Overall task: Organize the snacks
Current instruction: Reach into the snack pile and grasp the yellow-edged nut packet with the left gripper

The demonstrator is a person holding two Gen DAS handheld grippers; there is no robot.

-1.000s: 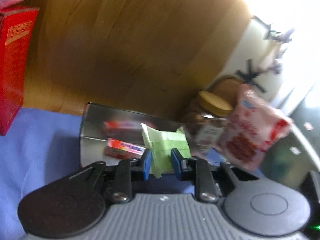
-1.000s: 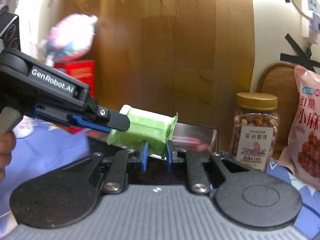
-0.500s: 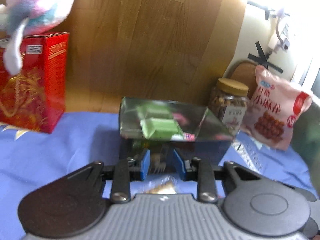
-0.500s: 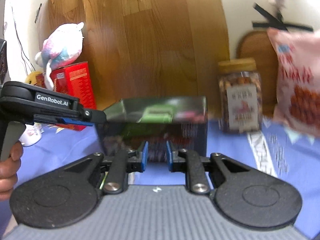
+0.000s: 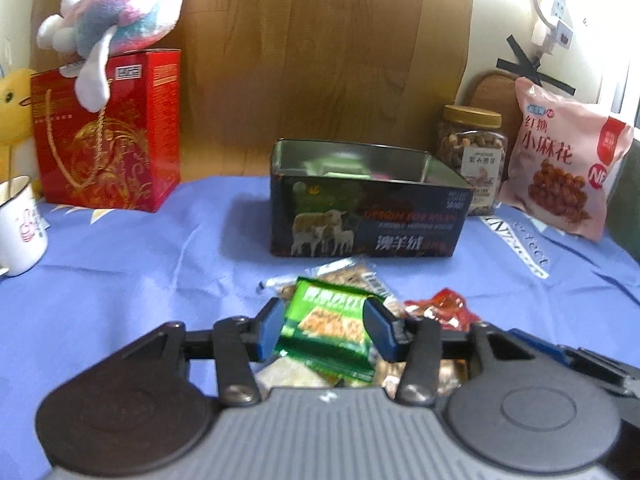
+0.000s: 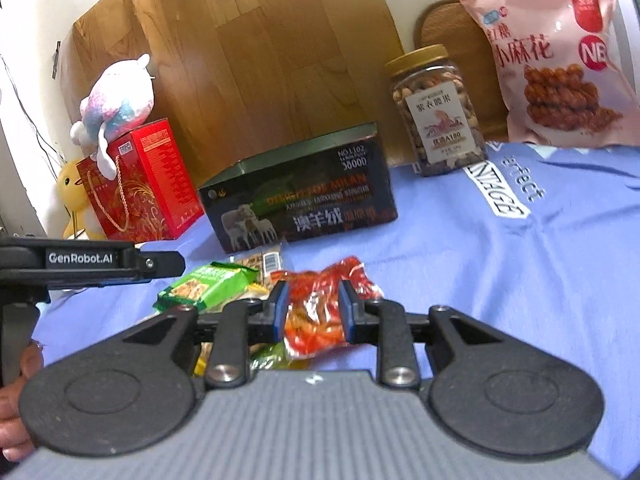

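A dark open tin box [image 5: 366, 216] stands on the blue cloth, with green and pink packets inside; it also shows in the right wrist view [image 6: 300, 200]. A pile of small snack packets lies in front of it. My left gripper [image 5: 326, 326] is open, its jaws either side of a green snack packet [image 5: 326, 328] on the pile; that packet shows in the right wrist view [image 6: 208, 284] too. My right gripper [image 6: 313, 310] is open around a red and orange packet [image 6: 320, 308], which also shows in the left wrist view [image 5: 440, 306].
A red gift box [image 5: 108, 132] with a plush toy [image 5: 116, 20] on top stands back left, a white mug [image 5: 18, 224] at far left. A nut jar [image 5: 472, 156] and a pink snack bag [image 5: 560, 160] stand back right against a wooden board [image 5: 320, 48].
My left gripper let the light green packet go into the tin. Both grippers then pulled back and down to the snack pile and opened around new packets.
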